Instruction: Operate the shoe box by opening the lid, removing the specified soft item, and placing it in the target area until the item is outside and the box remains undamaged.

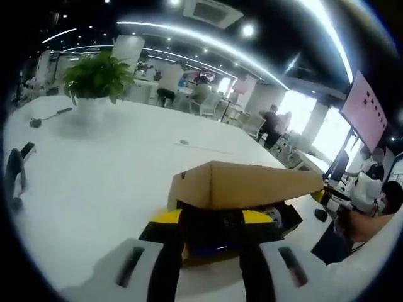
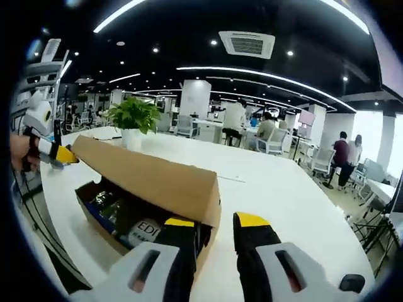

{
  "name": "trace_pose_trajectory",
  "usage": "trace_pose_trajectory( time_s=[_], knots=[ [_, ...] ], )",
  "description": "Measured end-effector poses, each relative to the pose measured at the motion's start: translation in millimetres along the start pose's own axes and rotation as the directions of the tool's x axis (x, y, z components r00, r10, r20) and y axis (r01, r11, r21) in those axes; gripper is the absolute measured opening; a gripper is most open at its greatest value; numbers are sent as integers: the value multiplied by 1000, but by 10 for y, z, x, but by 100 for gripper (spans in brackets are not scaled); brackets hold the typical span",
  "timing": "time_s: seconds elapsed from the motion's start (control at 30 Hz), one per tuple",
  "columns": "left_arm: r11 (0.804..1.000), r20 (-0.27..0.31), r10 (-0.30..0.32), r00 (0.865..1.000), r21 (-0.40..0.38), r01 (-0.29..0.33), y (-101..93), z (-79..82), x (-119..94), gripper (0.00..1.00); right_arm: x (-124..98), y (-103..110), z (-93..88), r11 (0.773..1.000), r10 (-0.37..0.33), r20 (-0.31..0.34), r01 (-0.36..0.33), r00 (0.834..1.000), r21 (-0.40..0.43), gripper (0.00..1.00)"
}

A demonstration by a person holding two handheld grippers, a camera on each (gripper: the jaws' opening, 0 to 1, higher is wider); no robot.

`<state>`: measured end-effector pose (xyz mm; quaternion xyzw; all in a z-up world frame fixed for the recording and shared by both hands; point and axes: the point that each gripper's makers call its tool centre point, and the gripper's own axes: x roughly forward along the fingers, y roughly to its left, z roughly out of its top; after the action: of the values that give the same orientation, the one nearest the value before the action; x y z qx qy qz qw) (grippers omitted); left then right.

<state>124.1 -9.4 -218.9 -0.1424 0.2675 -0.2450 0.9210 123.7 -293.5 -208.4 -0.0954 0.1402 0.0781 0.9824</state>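
Shoe box (image 2: 157,182) lid up w/ potted plant (image 2: 133,119) behind.

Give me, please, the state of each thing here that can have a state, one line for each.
Shoe box: open, contents showing inside, resting on the white table.
Lid: raised, tilted up over the box.
Left hand-held gripper: pinching the far corner of the lid.
Right hand-held gripper: open, its jaws at the near end of the box, holding nothing.
Potted plant: upright on the table.
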Motion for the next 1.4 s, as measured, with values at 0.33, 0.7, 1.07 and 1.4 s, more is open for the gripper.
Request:
trace_pose_trajectory(
  time_s=[0.33,0.7,1.07,1.4],
  knots=[
    [997,-58,-58,997,48,61,-38,-101,-9,44,111,48,118,1000,-26,41,25,999,16,13],
    [915,-203,-80,976,374,152,-213,-489,109,40,244,3,226,999,-46,44,45,998,22,17],
    [759,-344,-103,933,579,298,-170,-607,264,33,441,-135,391,996,-88,25,87,996,32,6],
    [714,-421,-138,897,585,384,-159,-642,351,26,493,-179,432,990,-88,0,88,996,108,2]
  ],
)
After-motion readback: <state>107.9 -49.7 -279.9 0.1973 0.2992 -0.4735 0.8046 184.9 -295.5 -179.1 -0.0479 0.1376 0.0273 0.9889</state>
